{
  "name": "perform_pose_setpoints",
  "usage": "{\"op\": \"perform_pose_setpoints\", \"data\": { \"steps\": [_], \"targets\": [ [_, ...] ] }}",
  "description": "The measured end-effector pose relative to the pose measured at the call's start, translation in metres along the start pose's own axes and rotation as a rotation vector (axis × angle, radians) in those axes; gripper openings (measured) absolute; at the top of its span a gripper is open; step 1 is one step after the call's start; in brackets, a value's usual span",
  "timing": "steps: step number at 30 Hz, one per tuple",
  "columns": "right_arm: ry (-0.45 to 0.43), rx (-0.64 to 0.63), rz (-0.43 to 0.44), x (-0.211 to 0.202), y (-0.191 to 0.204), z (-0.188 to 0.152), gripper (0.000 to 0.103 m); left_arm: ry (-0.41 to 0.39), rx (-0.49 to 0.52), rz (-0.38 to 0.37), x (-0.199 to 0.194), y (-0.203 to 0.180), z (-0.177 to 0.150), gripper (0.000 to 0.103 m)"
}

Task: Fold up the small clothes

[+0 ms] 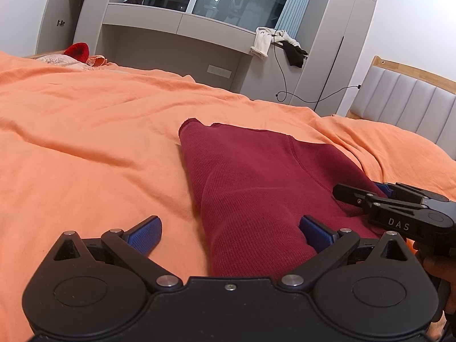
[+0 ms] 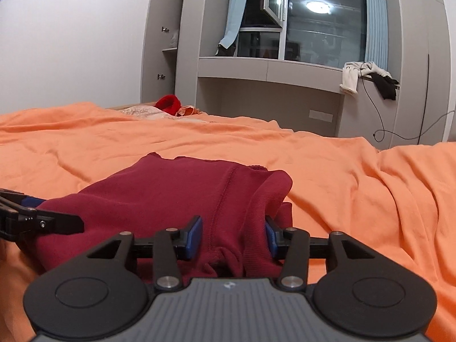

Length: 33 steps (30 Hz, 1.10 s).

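right wrist: right claw (image 2: 233, 238) maybe gripping garment (image 2: 176, 191)

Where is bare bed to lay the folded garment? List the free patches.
Free: the wide stretch of orange bedsheet left of the maroon garment, up to the red item at the far edge; also sheet right of the garment toward the headboard. Crowded: the near edge, where the left gripper and right gripper meet the garment.
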State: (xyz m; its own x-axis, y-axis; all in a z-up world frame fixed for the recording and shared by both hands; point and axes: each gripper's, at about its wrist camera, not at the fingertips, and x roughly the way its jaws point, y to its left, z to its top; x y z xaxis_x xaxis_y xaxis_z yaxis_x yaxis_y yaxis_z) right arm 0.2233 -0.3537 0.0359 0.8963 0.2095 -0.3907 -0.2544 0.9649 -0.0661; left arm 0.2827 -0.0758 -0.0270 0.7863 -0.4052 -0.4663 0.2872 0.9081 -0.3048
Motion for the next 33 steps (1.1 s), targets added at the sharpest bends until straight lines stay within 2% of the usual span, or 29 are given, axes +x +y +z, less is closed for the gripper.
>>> {"op": "perform_pose_setpoints", "data": {
  "steps": [2,6,12,14,17,23,25,27,29,33],
  "targets": [
    [0.006,0.054,0.005,0.001,-0.009,0.001,0.055,0.0,0.0,0.0,0.0,0.0,0.0,0.103],
    [0.023,0.259,0.033,0.003,-0.044,-0.002,0.072,0.0,0.0,0.001,0.0,0.0,0.0,0.103],
    [0.093,0.677,0.12,0.02,-0.106,-0.024,0.074,-0.001,0.001,0.001,0.0,0.0,0.0,0.103],
    [0.109,0.758,0.149,0.024,-0.12,-0.033,0.074,-0.002,0.001,0.002,0.0,0.0,0.0,0.103],
    [0.114,0.798,0.168,0.025,-0.13,-0.039,0.074,-0.005,0.002,0.004,-0.001,-0.001,-0.001,0.103],
    [0.124,0.752,0.153,0.031,-0.123,-0.038,0.074,-0.005,0.003,0.004,-0.001,0.0,-0.001,0.103],
    [0.124,0.746,0.153,0.029,-0.121,-0.037,0.067,-0.005,0.003,0.005,-0.001,0.0,-0.001,0.103],
    [0.122,0.749,0.169,0.027,-0.119,-0.038,0.051,-0.006,0.003,0.005,-0.001,0.0,-0.001,0.103],
    [0.118,0.756,0.194,0.027,-0.118,-0.038,0.043,-0.005,0.003,0.005,-0.001,0.0,-0.001,0.103],
    [0.13,0.752,0.211,0.029,-0.116,-0.037,0.043,-0.006,0.004,0.007,-0.001,0.0,-0.001,0.103]
  ]
}}
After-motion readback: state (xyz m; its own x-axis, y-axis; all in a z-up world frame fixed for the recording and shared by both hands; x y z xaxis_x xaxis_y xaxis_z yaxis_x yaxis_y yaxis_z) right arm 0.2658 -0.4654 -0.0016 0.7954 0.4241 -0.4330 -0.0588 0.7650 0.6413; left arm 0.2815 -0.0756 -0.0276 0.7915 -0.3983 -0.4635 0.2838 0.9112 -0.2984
